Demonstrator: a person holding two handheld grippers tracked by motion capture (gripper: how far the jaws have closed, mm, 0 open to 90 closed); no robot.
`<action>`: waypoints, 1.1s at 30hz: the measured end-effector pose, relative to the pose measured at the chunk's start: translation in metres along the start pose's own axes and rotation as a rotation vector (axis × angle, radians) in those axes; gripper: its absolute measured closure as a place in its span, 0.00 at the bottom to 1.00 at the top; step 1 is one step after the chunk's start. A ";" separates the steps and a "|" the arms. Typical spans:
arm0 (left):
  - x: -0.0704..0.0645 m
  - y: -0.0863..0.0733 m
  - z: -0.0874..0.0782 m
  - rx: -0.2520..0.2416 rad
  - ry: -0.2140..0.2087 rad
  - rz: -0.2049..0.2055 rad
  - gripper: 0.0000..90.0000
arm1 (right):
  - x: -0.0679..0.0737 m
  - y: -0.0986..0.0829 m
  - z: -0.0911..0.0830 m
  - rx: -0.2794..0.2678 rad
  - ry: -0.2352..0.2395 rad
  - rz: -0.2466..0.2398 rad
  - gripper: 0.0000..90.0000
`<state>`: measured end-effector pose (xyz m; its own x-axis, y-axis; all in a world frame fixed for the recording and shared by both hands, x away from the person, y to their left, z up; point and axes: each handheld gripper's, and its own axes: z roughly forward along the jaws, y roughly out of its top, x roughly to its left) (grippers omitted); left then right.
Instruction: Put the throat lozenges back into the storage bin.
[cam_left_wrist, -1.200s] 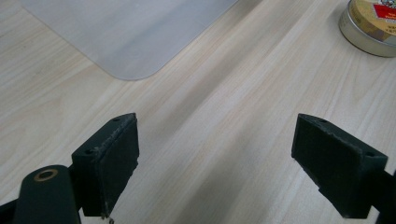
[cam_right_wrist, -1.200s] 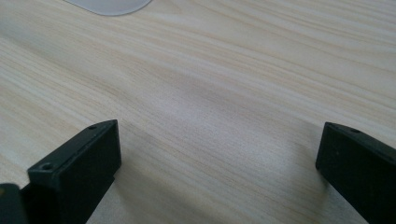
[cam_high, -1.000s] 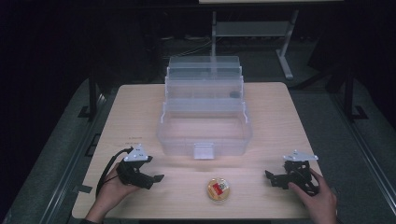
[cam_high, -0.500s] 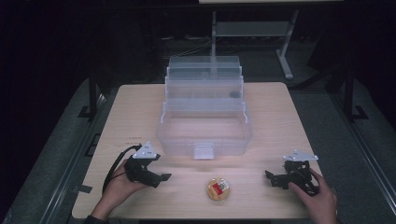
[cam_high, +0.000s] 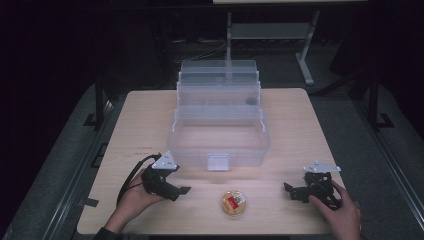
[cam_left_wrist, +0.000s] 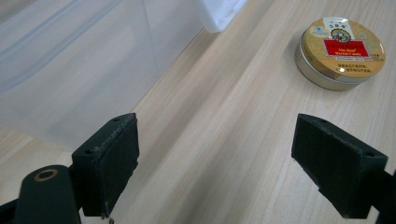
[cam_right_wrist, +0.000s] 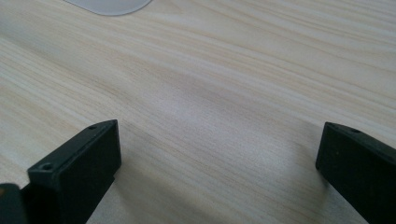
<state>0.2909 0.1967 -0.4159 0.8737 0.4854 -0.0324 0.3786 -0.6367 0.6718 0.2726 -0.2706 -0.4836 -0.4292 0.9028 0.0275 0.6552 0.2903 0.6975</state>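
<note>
- High view: my left claw (cam_high: 176, 191) sits low over the table (cam_high: 300, 125), held in my left hand (cam_high: 135, 200), pointing toward the centre of the near edge.
- Left claw state: jaws spread wide, nothing between them. Left gripper view confirms this: both black pads (cam_left_wrist: 109, 158) stand far apart with bare wood between.
- Round gold tin (cam_high: 234, 203) with a red label lies flat on the table, ahead of the left claw and off to its right-hand jaw side. Near, not touching. In the left gripper view the tin (cam_left_wrist: 341, 51) shows past the right-hand jaw, lid up, label readable as red and white but the print is too small to make out.
- Clear plastic tiered box (cam_high: 220, 135) stands open ahead of the left claw, on its left-hand jaw side; its near wall (cam_left_wrist: 70, 70) takes up the upper left of the left gripper view. The white latch tab (cam_high: 218, 162) on its front faces my side.
- My right claw (cam_high: 292, 192) rests low at the table, held in my right hand (cam_high: 337, 212), aimed inward toward the tin, well apart from it.
- Right claw state: jaws spread wide, empty. Right gripper view shows wood grain between the pads (cam_right_wrist: 81, 168) and a pale rounded corner of the box at the top edge.
- Tin lies between the two claws, nearer the left.
</note>
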 end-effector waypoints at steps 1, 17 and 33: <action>0.000 0.000 0.000 0.000 0.000 0.000 0.16 | 0.000 0.000 0.000 0.000 0.000 0.000 0.00; -0.009 0.015 0.010 0.011 -0.037 0.037 0.16 | 0.000 0.000 0.000 0.000 0.000 0.000 0.00; -0.019 0.028 0.024 0.025 -0.079 0.064 0.16 | 0.000 0.000 0.000 0.000 0.000 0.000 0.00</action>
<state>0.2923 0.1552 -0.4140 0.9174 0.3950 -0.0487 0.3277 -0.6801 0.6558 0.2727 -0.2706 -0.4836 -0.4293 0.9027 0.0275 0.6549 0.2902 0.6978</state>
